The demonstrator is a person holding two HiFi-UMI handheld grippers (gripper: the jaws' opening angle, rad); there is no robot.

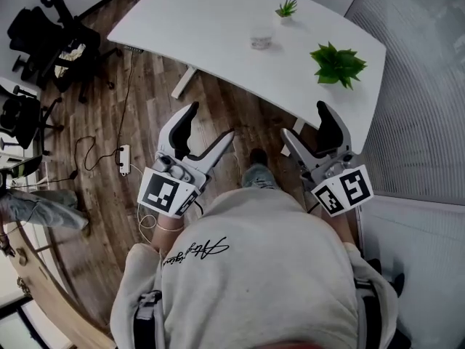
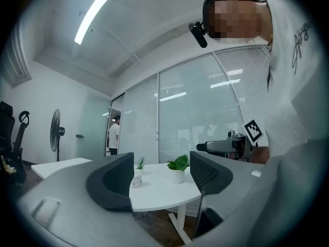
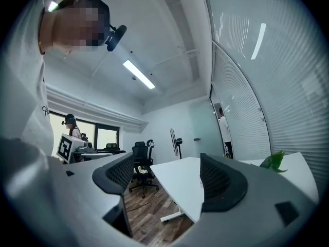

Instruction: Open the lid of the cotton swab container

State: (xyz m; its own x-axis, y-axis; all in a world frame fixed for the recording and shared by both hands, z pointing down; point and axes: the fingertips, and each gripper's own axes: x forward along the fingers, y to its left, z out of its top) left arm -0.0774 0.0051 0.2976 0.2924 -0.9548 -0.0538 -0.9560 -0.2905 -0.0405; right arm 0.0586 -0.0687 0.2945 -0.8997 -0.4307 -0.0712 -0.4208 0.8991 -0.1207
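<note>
Head view shows the cotton swab container [image 1: 261, 36] on the white table [image 1: 196, 20], well apart from both grippers. The left gripper [image 1: 213, 121] and right gripper [image 1: 303, 120] gape empty. The container looks light and clear (probably slick plastic): steady its body, pinch the lid's rim.

Table [image 1: 189, 20] left half bare; large plant [image 1: 338, 64] right of container [image 1: 261, 36], small plant [image 1: 286, 8] behind.
</note>
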